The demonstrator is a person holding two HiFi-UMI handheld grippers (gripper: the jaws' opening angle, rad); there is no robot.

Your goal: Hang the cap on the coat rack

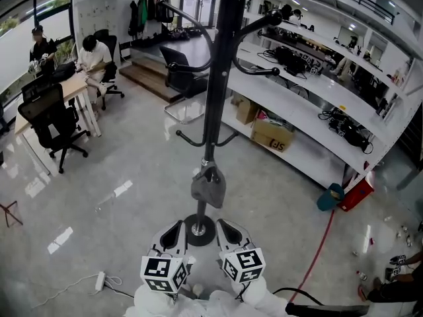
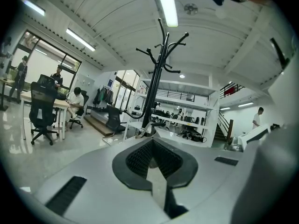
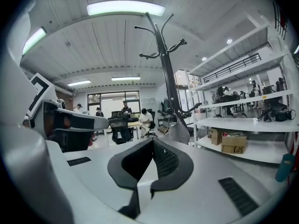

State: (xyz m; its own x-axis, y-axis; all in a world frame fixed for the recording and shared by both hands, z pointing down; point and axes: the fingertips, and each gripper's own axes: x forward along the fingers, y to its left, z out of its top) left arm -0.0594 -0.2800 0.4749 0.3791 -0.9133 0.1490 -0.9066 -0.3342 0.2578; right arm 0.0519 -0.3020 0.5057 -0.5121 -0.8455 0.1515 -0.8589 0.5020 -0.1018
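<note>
The black coat rack (image 1: pixel 215 78) rises from its round base (image 1: pixel 198 230) just ahead of me. A grey cap (image 1: pixel 208 186) hangs low on the pole, a little above the base, and neither gripper touches it. My left gripper (image 1: pixel 173 235) and right gripper (image 1: pixel 230 234) sit side by side below the cap, on either side of the base. The left gripper view shows the left gripper (image 2: pixel 152 155) shut and empty, with the rack (image 2: pixel 159 69) beyond. In the right gripper view the right gripper (image 3: pixel 152 160) is shut and empty, and the cap (image 3: pixel 180 133) hangs by the pole (image 3: pixel 166 69).
White shelving (image 1: pixel 310 111) with cardboard boxes (image 1: pixel 272 134) runs along the right. A red hose (image 1: pixel 320 243) and a teal bucket (image 1: pixel 329 197) lie on the floor at right. People sit at a desk (image 1: pixel 63 91) with office chairs (image 1: pixel 49 121) at far left. A power strip (image 1: pixel 100 281) lies at lower left.
</note>
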